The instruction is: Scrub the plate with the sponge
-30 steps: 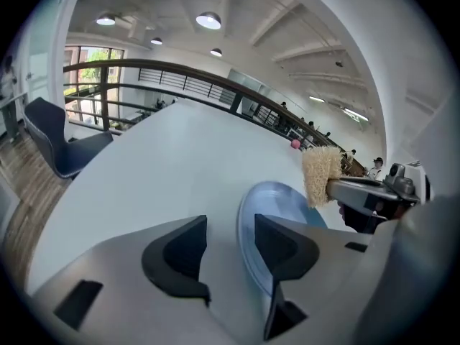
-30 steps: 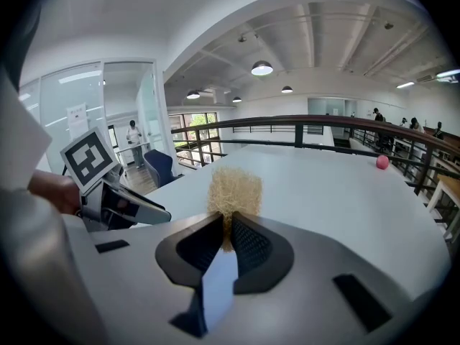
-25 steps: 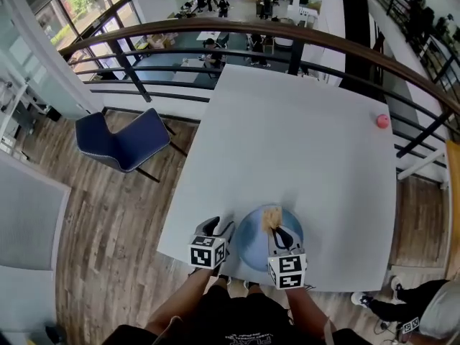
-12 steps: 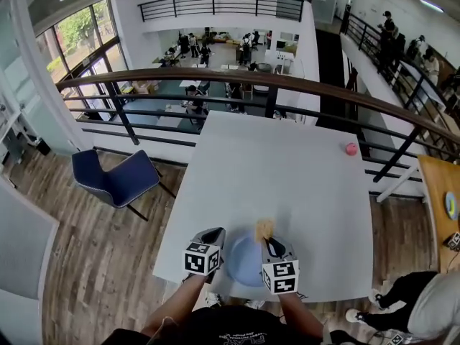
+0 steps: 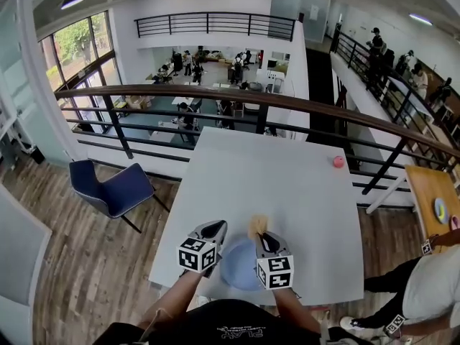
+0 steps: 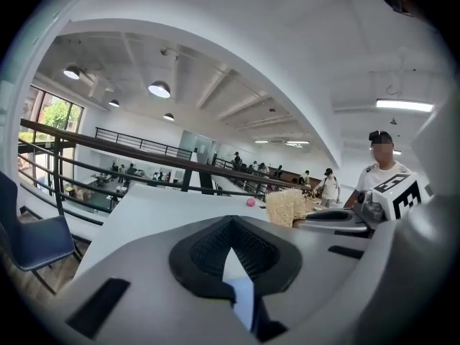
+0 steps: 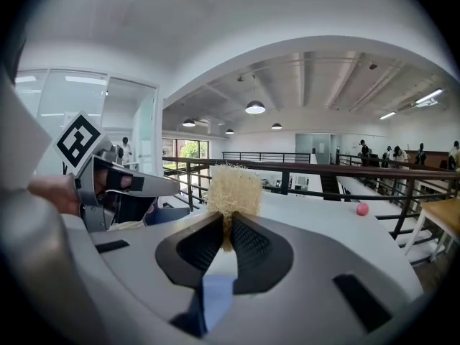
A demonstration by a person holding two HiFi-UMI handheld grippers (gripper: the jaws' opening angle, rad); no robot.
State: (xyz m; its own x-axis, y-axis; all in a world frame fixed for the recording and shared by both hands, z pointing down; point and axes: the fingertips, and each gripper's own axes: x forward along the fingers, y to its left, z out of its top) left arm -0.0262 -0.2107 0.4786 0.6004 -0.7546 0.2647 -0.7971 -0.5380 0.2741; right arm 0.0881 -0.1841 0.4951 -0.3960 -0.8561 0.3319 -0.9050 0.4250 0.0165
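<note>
Table (image 5: 287,185), white, beside railing: bears blue plate (image 5: 236,270) at near edge. Right gripper (image 5: 260,237): clamps straw-coloured sponge (image 5: 256,226), raised higher over plate than a second ago. Left gripper (image 5: 213,228): pinched fully together on nothing, spread wide a second ago; likewise raised, above plate's left side.
</note>
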